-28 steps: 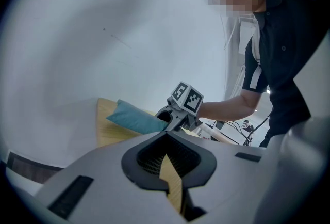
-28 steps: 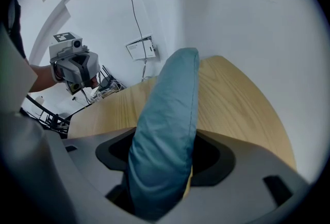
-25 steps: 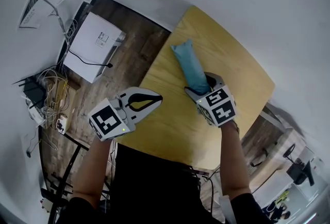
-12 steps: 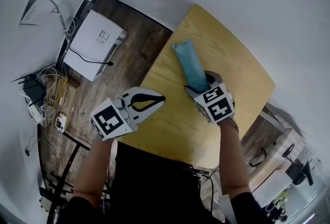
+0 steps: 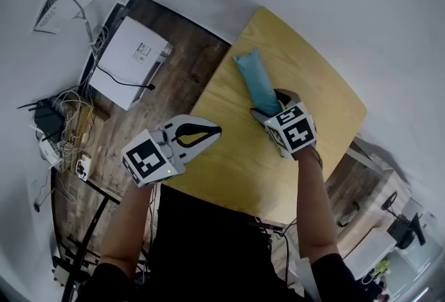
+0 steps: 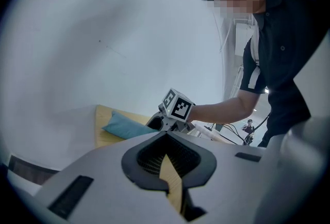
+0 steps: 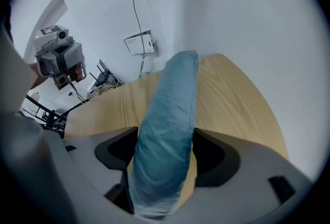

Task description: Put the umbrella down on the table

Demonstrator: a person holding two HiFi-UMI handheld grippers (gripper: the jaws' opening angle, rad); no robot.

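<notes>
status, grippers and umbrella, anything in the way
Right gripper shut on umbrella. Left gripper shut, empty. Umbrella over table, touchdown unclear. Nothing under it.

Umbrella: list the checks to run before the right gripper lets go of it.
1. Right gripper shut on the umbrella: ok.
2. Umbrella over the table, not past its edge: ok, though its far end lies near the edge.
3. Umbrella resting fully on the wood: cannot tell.
4. Nothing else lying where it will land: ok.
5. Left gripper apart from the umbrella, shut and empty: ok.
</notes>
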